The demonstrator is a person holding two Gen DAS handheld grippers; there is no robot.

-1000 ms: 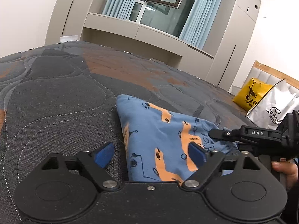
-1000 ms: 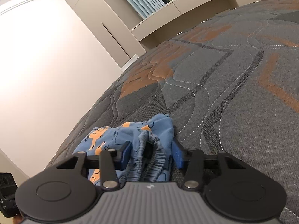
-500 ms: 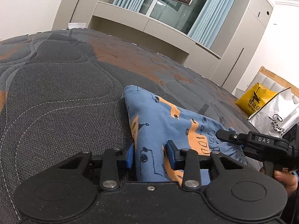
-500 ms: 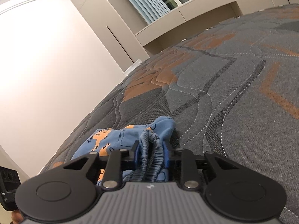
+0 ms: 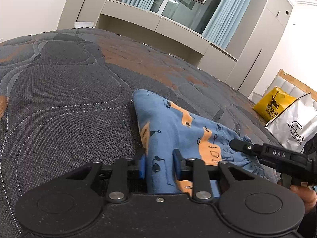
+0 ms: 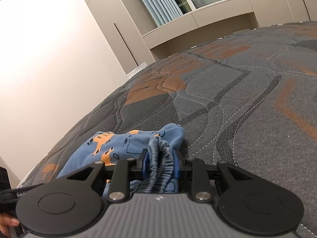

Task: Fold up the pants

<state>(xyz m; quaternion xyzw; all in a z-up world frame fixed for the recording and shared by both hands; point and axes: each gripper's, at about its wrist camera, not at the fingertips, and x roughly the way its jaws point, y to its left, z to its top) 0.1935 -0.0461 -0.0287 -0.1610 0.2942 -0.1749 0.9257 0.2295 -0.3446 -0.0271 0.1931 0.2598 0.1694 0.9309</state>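
The blue pants (image 5: 174,130), printed with orange shapes and dark line drawings, lie bunched on the quilted grey-and-orange mattress (image 5: 65,91), and everything else can be placed from them.

The left gripper (image 5: 159,163) sits at the near edge of the pants. Its jaws have just been closing, and the blue pads now pinch a raised fold of the printed cloth between them. The right gripper (image 6: 160,163) sits at the gathered elastic waistband (image 6: 160,158), on the pants' right end as the left camera sees it; its jaws have closed a little too and squeeze the ruched band, which stands up in a ridge between the pads. In the left wrist view that right gripper's black finger (image 5: 243,145) reaches onto the ruffled waistband edge.

Beyond the pants, to the right, a yellow shopping bag (image 5: 271,105) and a silver-white bag (image 5: 295,123) lean at the mattress edge. Far behind the pants stand beige cabinets (image 5: 255,45) and a window with pale blue curtains (image 5: 221,13).
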